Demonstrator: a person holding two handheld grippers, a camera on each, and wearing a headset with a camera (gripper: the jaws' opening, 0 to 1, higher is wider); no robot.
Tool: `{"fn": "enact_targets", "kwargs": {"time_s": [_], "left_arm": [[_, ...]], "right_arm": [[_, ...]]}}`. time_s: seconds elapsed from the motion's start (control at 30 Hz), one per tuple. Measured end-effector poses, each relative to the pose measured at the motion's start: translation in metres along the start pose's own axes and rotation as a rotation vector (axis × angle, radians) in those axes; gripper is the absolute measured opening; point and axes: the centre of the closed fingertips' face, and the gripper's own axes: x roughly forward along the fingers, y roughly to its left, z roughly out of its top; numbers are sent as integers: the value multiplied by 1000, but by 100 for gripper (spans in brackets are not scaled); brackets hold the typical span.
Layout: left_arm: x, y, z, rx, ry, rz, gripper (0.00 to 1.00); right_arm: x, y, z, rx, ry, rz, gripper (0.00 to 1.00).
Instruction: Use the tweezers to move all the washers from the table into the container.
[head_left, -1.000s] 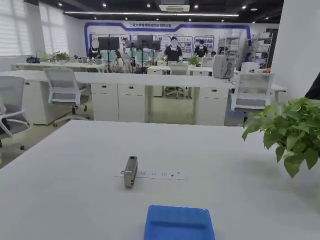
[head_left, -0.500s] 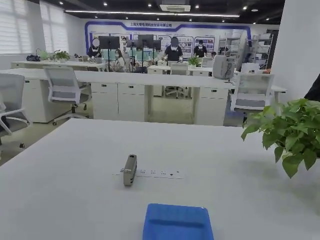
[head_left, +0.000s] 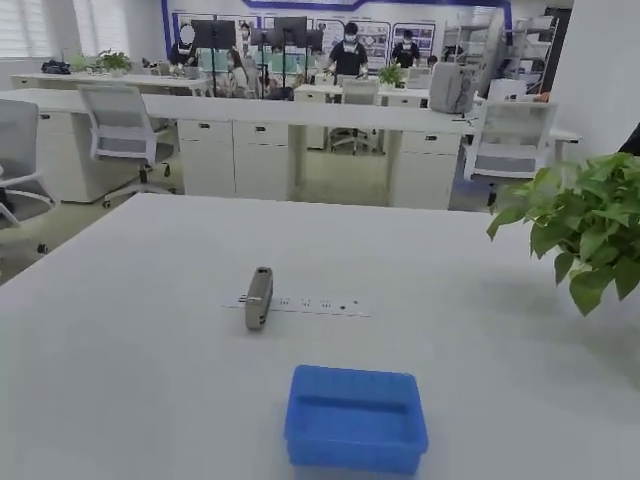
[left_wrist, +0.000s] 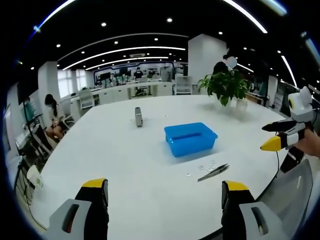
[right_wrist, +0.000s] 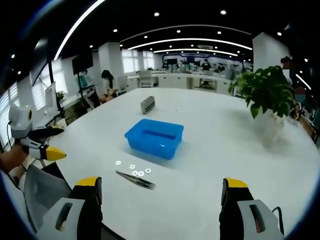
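White tabletop (head_left: 120, 380) is carrying a blue container (head_left: 356, 417), with tweezers (right_wrist: 136, 180) and washers (right_wrist: 132, 170) lying nearer the tabletop's near edge. The left gripper (left_wrist: 164, 186) and right gripper (right_wrist: 160, 184) are hovering with jaws spread wide.

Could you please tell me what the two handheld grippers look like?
The left gripper and the right gripper match: each has two black jaws capped with yellow tips, set on grey slotted mounts. Seen from the side, the jaws taper to points.

The container (head_left: 355, 447) looks glossy plastic, the tweezers (right_wrist: 136, 180) shiny metal, the table (head_left: 120, 380) smooth matt.
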Motion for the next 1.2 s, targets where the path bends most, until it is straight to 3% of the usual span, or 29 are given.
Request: {"fn": "enact_targets", "kwargs": {"time_s": [0.37,0.53,0.87,1.0,1.07,1.2], "left_arm": [[13,-1,9,54,-13,-10,89],[22,-8,14,89,-17,-39,86],[42,-28,16,161,15,-161,75],[48,-42,14,220,46,-263,61],[53,-43,15,239,44,-267,53],[61,-53,13,277,73,-341,46]], "right_arm": [[11,-1,-2,-23,24,10,97],[17,-2,-4,-32,40,13,96],[21,1,-14,-46,82,39,95],[21,3,-19,-44,98,48,95],[22,4,-22,-45,107,53,95],[23,5,-27,-44,121,62,95]]}}
